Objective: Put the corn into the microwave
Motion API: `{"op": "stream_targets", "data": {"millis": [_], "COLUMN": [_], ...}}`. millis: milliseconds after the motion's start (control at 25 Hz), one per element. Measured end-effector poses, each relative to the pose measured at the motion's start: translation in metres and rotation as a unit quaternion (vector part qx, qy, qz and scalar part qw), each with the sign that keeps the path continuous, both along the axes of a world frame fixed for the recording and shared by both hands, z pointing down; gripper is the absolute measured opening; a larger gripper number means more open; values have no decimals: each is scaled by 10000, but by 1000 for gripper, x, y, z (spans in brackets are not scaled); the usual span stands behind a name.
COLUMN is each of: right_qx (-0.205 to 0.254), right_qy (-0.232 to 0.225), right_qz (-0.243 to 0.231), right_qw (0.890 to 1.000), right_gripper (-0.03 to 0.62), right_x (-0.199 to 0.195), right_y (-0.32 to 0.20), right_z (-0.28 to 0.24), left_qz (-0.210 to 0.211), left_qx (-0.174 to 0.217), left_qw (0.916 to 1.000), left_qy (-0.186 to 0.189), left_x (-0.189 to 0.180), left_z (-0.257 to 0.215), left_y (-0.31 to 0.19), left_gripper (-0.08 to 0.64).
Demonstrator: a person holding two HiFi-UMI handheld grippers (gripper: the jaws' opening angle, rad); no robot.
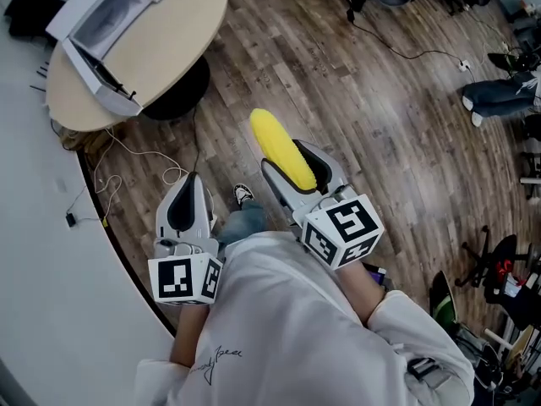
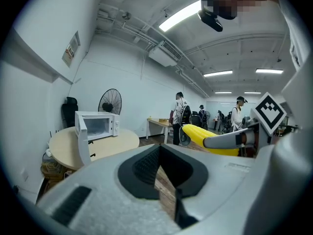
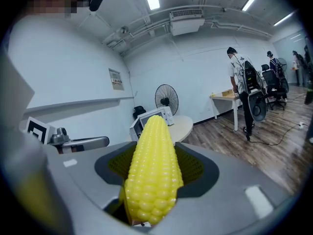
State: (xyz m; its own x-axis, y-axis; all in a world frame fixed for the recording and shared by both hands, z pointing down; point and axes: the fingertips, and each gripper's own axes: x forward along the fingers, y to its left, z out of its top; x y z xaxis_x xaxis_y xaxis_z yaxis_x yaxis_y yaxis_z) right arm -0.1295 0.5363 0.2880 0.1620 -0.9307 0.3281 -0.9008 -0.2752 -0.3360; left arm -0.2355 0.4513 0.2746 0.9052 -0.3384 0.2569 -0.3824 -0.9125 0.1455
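Note:
A yellow corn cob sticks forward out of my right gripper, which is shut on it above the wooden floor. In the right gripper view the corn fills the gap between the jaws of that gripper. My left gripper is carried beside it, shut and holding nothing; in the left gripper view its jaws meet and the corn shows at the right. The white microwave stands ahead on a round beige table with its door swung open, some way from both grippers.
Cables trail on the floor by the white wall at the left. A standing fan is behind the table. People stand near a desk further back. Office chairs and gear crowd the right side.

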Motion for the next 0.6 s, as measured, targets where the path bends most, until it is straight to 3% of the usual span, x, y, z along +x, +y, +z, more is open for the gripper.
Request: {"op": "stream_targets", "data": {"millis": [360,600], "right_qx": [112,149], "right_qy": [74,170], "right_qz": [12,-175], "right_qw": [9999,9996], "right_gripper": [261,261], "right_x": [27,30], "right_y": [-95,-140], "right_z": [-10,-16], "left_qz": [1,-23], "left_qx": [156,233], "left_qw": [9998,9996], "left_qy": [156,129], "left_x": [21,25], "left_z": [-10,-4], "left_y": [-88,-121], "left_gripper": [-6,-9]}}
